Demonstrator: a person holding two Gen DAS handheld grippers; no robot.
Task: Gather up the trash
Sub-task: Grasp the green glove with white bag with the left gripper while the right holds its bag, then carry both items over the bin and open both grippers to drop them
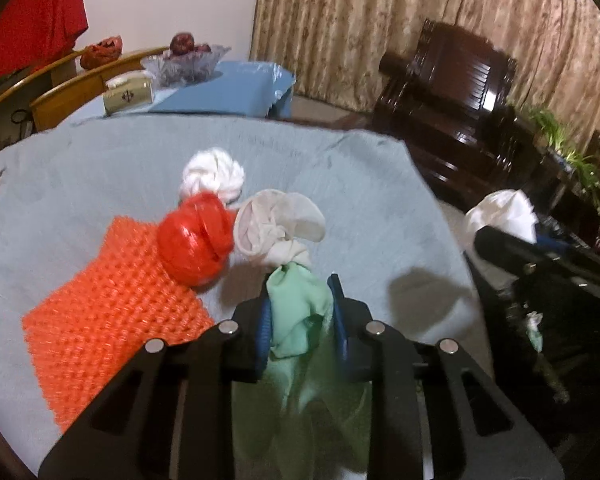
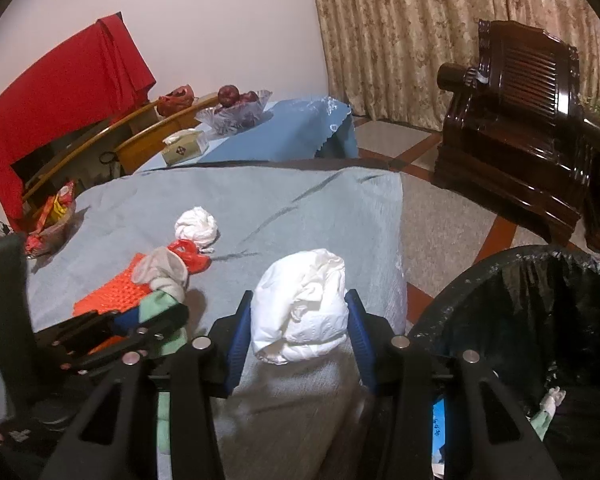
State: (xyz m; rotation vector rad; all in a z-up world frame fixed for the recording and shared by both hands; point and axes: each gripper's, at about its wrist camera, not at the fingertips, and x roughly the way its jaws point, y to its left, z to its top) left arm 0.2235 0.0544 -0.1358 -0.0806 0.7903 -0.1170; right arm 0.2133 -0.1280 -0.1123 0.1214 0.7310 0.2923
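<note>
Black plastic lines the trash bin (image 2: 540, 320), which stands off the bench's (image 2: 300, 208) right edge, just right of the right tongs (image 2: 298, 320). Those tongs are closed on a crumpled white paper wad (image 2: 300, 304), so this hand is the nearer one to the bin. The left tongs (image 1: 300, 312) pinch a green cloth bundle (image 1: 296, 312), farther left over the bench.

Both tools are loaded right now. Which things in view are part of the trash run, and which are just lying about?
Job:
left tool, shut on green wad
right tool, shut on white wad
bin
red ball
white ball
grey wad

Lying about:
orange mat
tissue box
fruit bowl
armchair
</note>
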